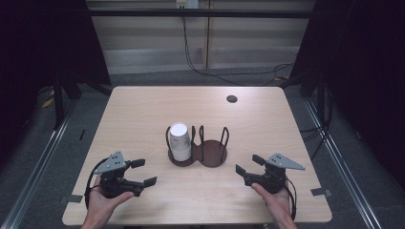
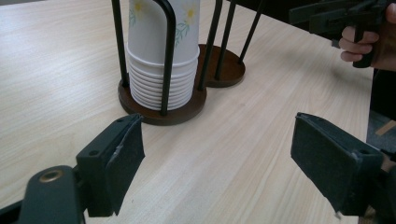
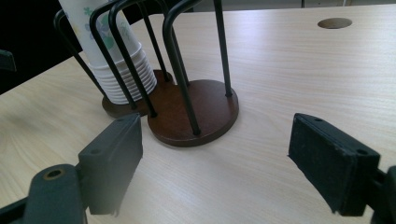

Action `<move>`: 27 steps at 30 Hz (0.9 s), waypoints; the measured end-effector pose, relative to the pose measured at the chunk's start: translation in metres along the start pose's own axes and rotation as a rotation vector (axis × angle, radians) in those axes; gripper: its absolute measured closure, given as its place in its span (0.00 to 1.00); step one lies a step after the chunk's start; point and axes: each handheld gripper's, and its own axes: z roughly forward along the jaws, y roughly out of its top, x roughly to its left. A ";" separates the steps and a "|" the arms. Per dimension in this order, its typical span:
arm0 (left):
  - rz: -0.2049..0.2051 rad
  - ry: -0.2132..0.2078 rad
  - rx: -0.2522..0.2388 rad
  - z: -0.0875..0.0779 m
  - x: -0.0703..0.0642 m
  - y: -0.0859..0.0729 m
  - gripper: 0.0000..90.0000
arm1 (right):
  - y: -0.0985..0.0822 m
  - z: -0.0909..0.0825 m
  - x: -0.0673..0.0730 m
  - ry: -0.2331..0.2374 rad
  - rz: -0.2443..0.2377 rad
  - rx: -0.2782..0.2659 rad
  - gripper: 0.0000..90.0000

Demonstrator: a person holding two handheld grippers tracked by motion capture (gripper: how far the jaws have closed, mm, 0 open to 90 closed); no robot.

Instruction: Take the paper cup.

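Left hand-held gripper rests low over the near left part of the table, held in the person's left hand; its two black jaws stand wide apart with nothing between them. A grey three-cornered plate tops it. In the left gripper view its flat rectangular pads look matte and slightly rough, one with a worn edge.

Ahead and to the right of it, near the middle of the pale wood-grain table, stands a cup holder: two round dark brown discs joined side by side, each ringed by thin black bent-wire hoops. The left disc carries a stack of paper cups, nested upside down, white and smooth. From above the stack looks plain; the left gripper view shows the stack of paper cups with a yellow-and-green flower print and layered rolled rims at its base. The right disc is bare, its glossy surface clearest in the right gripper view.

Right hand-held gripper sits over the near right part of the table in the right hand, jaws likewise spread and empty, pointing toward the holder, which lies ahead and to its left, apart from both tools. A round dark hole marks the far right of the table.
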 end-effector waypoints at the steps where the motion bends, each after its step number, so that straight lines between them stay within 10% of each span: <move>1: 0.004 0.003 0.003 0.001 0.000 0.000 0.19 | 0.000 -0.001 0.000 0.003 -0.001 -0.003 0.19; 27: 0.006 -0.011 0.004 0.004 0.010 0.040 0.26 | -0.001 -0.005 0.006 0.023 -0.040 0.052 0.20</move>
